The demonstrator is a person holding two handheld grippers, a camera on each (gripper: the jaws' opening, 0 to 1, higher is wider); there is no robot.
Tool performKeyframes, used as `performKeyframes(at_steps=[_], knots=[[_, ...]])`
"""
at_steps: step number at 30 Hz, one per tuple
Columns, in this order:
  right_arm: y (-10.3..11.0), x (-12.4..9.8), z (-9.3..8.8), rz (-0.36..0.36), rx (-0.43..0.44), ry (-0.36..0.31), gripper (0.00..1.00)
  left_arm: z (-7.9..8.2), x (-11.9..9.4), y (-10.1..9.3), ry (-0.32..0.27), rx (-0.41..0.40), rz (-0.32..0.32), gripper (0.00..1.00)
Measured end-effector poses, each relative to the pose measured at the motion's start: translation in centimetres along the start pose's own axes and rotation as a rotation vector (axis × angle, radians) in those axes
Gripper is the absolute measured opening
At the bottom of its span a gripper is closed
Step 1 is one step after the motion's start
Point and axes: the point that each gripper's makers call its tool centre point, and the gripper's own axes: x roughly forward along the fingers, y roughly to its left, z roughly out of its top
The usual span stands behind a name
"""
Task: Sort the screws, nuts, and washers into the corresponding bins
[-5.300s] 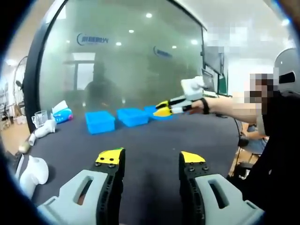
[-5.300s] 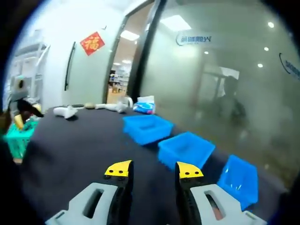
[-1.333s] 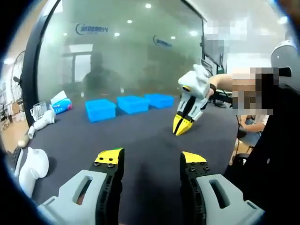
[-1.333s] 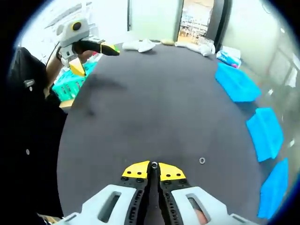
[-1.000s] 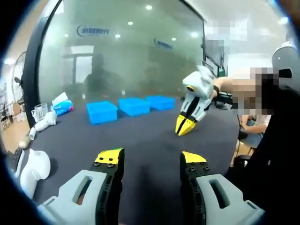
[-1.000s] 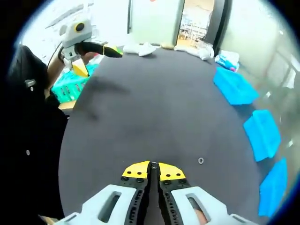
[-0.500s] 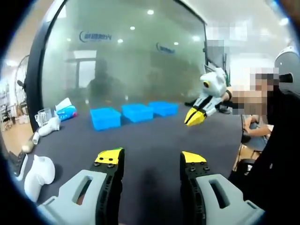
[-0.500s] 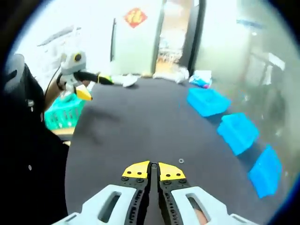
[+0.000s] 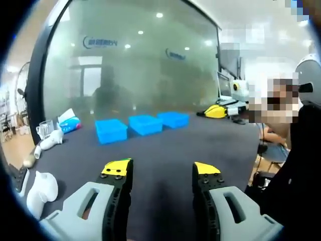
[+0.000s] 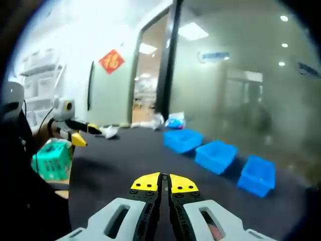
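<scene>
wall: frosted glass partition [image 9: 135, 65] with blue logo, ceiling lights reflected | door: dark-framed open doorway [image 10: 150, 88], red ornament [image 10: 111, 61] beside it | table: dark tabletop [image 9: 165, 150] | left: shelving, perhaps, blurred

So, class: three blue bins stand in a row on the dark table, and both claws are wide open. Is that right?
Not quite. The three blue bins do stand in a row on the dark table, but only the left claw is open. The right gripper view shows the right claw shut.
</scene>
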Motion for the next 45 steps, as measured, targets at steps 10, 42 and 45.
performKeyframes(at_steps=[10, 42, 45], knots=[[-2.2, -0.4, 1.2, -0.095, 0.053, -0.080, 0.03, 0.2, 0.1, -0.1, -0.001, 0.003, 0.001, 0.45], [-15.4, 16.7, 3.2, -0.255, 0.011, 0.018, 0.03, 0.1, 0.0, 0.6, -0.007, -0.011, 0.020, 0.45], [-15.6, 18.0, 2.8, -0.255, 0.002, 0.034, 0.03, -0.2, 0.0, 0.6, -0.002, -0.014, 0.019, 0.45]])
